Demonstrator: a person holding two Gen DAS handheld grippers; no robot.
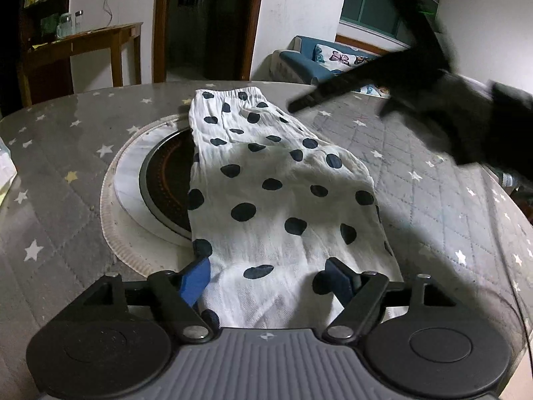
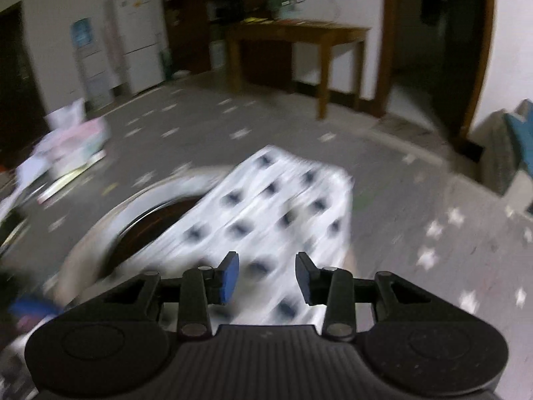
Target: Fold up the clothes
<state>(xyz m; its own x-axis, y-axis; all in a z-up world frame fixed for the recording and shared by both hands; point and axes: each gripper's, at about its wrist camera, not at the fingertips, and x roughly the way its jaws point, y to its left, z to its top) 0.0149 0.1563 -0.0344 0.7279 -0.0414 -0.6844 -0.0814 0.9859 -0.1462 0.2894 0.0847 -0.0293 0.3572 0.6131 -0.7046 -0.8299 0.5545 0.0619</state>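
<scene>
Left claw (image 1: 266, 278) spread, straddling near end of white black-dotted folded cloth (image 1: 276, 183) at table (image 1: 66, 153) centre, released flat; right claw (image 2: 266, 276) spread, empty, above cloth

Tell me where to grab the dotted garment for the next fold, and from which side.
Take the elastic waistband end of the dotted garment, I'd say. It lies flat at the far end, clear of the round hob that the cloth's left edge overlaps. Come from the far right corner, where the right claw has open tablecloth to slide under. The left claw straddles the near end.
</scene>
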